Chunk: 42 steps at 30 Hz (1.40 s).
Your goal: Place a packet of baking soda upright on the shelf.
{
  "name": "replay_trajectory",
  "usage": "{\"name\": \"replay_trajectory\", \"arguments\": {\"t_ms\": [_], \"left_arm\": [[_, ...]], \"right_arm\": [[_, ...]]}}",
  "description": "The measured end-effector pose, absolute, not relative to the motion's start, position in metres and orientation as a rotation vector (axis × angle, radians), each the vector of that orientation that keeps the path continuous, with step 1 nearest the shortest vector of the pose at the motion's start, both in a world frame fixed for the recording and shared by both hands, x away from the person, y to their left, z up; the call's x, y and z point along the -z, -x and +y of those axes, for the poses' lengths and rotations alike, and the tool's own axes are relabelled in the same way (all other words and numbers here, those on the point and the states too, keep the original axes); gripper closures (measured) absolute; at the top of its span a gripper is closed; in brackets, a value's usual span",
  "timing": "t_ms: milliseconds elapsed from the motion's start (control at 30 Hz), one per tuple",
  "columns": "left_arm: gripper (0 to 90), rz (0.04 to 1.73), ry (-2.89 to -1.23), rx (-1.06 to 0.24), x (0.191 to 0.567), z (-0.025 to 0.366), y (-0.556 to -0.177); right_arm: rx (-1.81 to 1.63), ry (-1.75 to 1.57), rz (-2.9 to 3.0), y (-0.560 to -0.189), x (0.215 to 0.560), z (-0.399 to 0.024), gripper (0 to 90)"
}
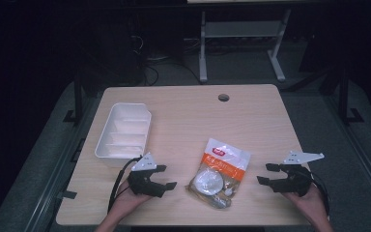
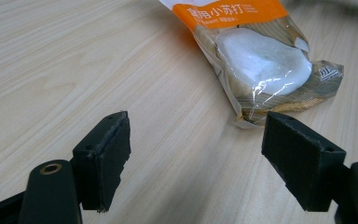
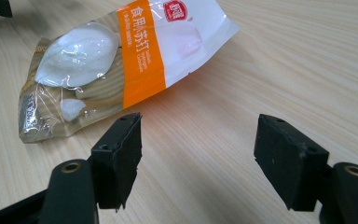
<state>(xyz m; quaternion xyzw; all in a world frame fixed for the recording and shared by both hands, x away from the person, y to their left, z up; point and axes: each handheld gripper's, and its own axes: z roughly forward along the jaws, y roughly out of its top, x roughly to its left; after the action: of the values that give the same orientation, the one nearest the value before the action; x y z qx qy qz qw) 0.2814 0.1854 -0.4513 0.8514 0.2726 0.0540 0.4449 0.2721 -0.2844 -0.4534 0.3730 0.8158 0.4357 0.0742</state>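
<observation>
1. From the high view, a bag (image 1: 219, 172) of white powder with an orange band lay flat on the table (image 1: 251, 121), near its front edge and between the two grippers. The left gripper (image 1: 166, 177) sat just to the bag's left, its jaws apart and pointing toward it, clear of the wrapper. The right gripper (image 1: 266, 173) stood a little farther off on the other side, jaws also apart and aimed at the bag. A white tray (image 1: 124, 133) rested well back on the left, away from all of it.

2. In the left gripper view, both jaws stood wide with only bare wood between them. The bag (image 2: 265, 65) lay ahead and toward the right, its crimped near corner close above the right jaw, not touching.

3. In the right gripper view, the jaws again stood wide and held nothing. The bag (image 3: 116, 65) lay ahead and to the left, its near edge just beyond the left jaw, apart from it.
</observation>
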Motion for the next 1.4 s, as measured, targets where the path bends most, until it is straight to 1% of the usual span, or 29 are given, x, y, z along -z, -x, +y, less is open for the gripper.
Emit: {"name": "replay_trajectory", "arguments": {"t_ms": [267, 433, 467, 533, 567, 667, 700, 800, 867, 900, 1033, 1067, 1100, 1267, 1400], "left_arm": [[23.9, 0.66, -2.109, -0.122, 0.449, 0.18, -0.281], [25.3, 0.644, -2.076, -0.099, 0.442, 0.173, -0.281], [28.0, 0.634, -2.073, -0.09, 0.44, 0.169, -0.282], [29.0, 0.638, -2.069, -0.081, 0.438, 0.166, -0.283], [35.6, 0.636, -2.075, -0.065, 0.437, 0.164, -0.284], [44.4, 0.649, -2.098, -0.029, 0.435, 0.157, -0.288], [45.3, 0.655, -2.102, -0.004, 0.435, 0.153, -0.29], [49.9, 0.654, -2.129, 0.015, 0.435, 0.14, -0.294], [52.4, 0.649, -2.141, 0.011, 0.435, 0.136, -0.295], [55.6, 0.643, -2.153, 0.006, 0.435, 0.128, -0.296], [68.5, 0.605, -2.182, -0.003, 0.436, 0.119, -0.295], [68.5, 0.595, -2.193, 0.003, 0.438, 0.116, -0.295], [72.3, 0.581, -2.211, 0.005, 0.439, 0.114, -0.295], [73.6, 0.56, -2.258, 0.016, 0.447, 0.107, -0.295], [73.3, 0.565, -2.255, 0.013, 0.45, 0.105, -0.295]], "right_arm": [[-1.321, -1.128, 2.433, -0.272, 0.452, -0.283, 29.0], [-1.351, -1.15, 2.413, -0.273, 0.45, -0.281, 27.3], [-1.365, -1.162, 2.403, -0.274, 0.448, -0.28, 26.3], [-1.374, -1.163, 2.395, -0.275, 0.448, -0.28, 26.2], [-1.402, -1.182, 2.382, -0.278, 0.446, -0.28, 25.6], [-1.42, -1.204, 2.371, -0.283, 0.442, -0.278, 25.2], [-1.414, -1.205, 2.371, -0.285, 0.44, -0.277, 25.2], [-1.415, -1.209, 2.378, -0.291, 0.438, -0.274, 25.1], [-1.408, -1.215, 2.385, -0.294, 0.437, -0.271, 25.0], [-1.404, -1.219, 2.391, -0.297, 0.437, -0.27, 24.9], [-1.389, -1.235, 2.408, -0.308, 0.435, -0.263, 24.9], [-1.389, -1.235, 2.408, -0.308, 0.435, -0.263, 24.9], [-1.387, -1.245, 2.415, -0.314, 0.434, -0.26, 24.9], [-1.383, -1.268, 2.44, -0.326, 0.436, -0.252, 24.9], [-1.366, -1.284, 2.492, -0.331, 0.442, -0.242, 25.2]]}}
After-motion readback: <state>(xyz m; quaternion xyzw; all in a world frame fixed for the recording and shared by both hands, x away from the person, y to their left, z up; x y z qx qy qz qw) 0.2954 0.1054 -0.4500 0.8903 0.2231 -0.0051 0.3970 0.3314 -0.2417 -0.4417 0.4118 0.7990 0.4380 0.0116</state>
